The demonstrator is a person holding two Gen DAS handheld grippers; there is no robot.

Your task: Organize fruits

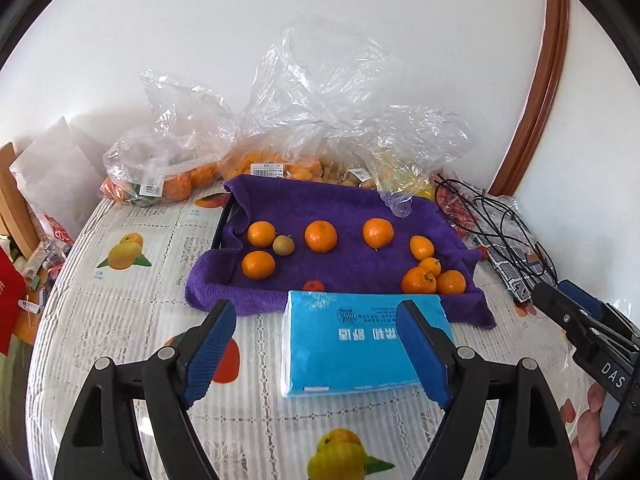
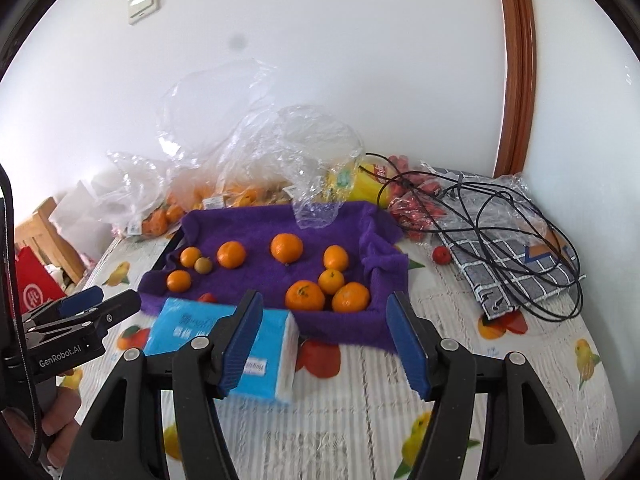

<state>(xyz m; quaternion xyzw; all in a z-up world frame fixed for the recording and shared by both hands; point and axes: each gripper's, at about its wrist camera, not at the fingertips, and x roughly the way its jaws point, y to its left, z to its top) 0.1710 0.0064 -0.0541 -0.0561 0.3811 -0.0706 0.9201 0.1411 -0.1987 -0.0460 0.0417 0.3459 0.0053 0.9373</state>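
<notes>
A tray lined with a purple towel (image 1: pixel 352 208) (image 2: pixel 264 280) holds several oranges, such as one in the middle (image 1: pixel 320 236) (image 2: pixel 286 247), and one small brown kiwi (image 1: pixel 283 245) (image 2: pixel 203 265). Three small oranges cluster at its front right (image 1: pixel 419 280) (image 2: pixel 305 295). My left gripper (image 1: pixel 316 344) is open and empty, hovering over a blue tissue pack (image 1: pixel 360 344) (image 2: pixel 192 328) in front of the tray. My right gripper (image 2: pixel 326 334) is open and empty, just before the tray's front right corner. Each gripper shows in the other's view, the right (image 1: pixel 576 312) and the left (image 2: pixel 96 304).
Clear plastic bags of oranges and other fruit (image 1: pixel 168 172) (image 2: pixel 224 176) lie behind the tray against the wall. Black cables on a checked cloth (image 2: pixel 516 248) (image 1: pixel 508 240) lie at the right, beside red packets (image 2: pixel 412 208). The tablecloth (image 1: pixel 132 300) has printed fruit. A wooden chair (image 2: pixel 44 224) stands at the left.
</notes>
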